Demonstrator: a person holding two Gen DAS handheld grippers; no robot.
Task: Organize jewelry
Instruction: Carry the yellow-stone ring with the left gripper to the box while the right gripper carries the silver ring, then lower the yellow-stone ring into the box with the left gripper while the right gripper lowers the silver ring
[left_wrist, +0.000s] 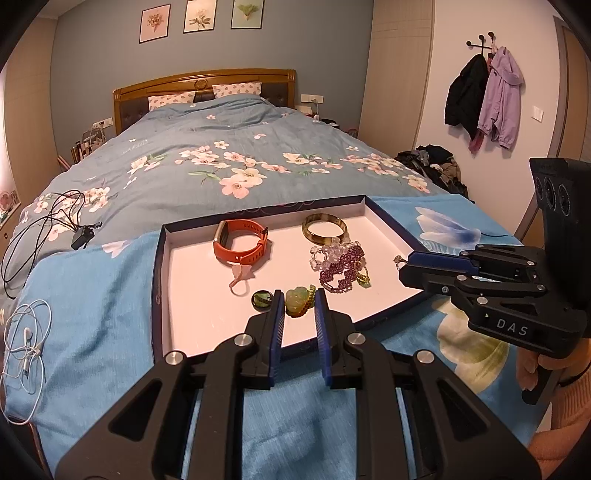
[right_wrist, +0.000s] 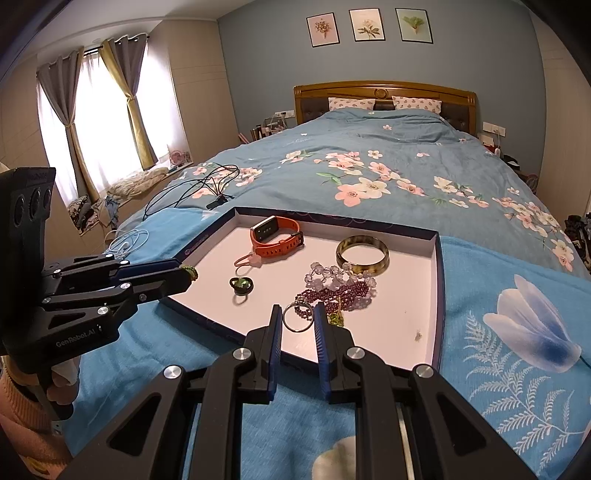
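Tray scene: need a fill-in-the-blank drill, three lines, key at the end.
1. The left gripper is shut on a green pendant; the right gripper is shut on a ____.
2. The watch in the tray has an ____ strap.
3. The bangle lies to the ____ of the watch.
Missing: ring; orange; right.

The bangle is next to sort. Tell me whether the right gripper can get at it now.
Probably not yet: the right gripper has its jaws shut on a ring. Once that is set down, the bangle lies uncovered in the tray, though beads touch its near edge.
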